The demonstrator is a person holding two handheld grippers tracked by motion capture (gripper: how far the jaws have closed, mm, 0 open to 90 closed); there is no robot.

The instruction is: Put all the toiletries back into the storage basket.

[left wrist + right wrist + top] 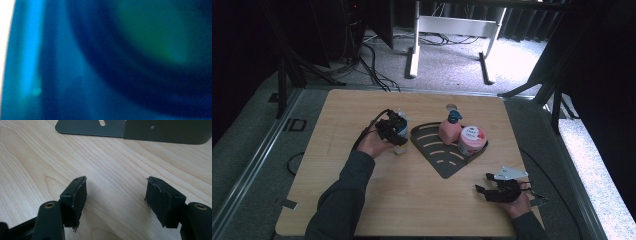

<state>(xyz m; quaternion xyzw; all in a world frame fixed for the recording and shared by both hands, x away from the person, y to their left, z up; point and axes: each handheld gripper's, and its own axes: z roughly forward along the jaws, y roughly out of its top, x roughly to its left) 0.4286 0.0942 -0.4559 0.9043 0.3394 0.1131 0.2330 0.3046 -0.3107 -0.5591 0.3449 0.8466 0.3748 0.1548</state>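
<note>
The work looks partly done: a pink bottle (450,131) with a blue cap and a round pink tub (472,139) already stand in the dark corner rack (438,156) at the middle of the counter (412,200). One more item, a clear bottle with a blue band (400,131), is at the rack's nine o'clock, just outside its rim. It most likely has to go in next.

The left hand-held gripper (393,131) sits against that bottle and appears closed around it (its own view is a blue blur, pressed too close to read). The right hand-held gripper (116,195) rests low over bare wood at the rack's five o'clock, jaws wide apart, holding nothing.
</note>
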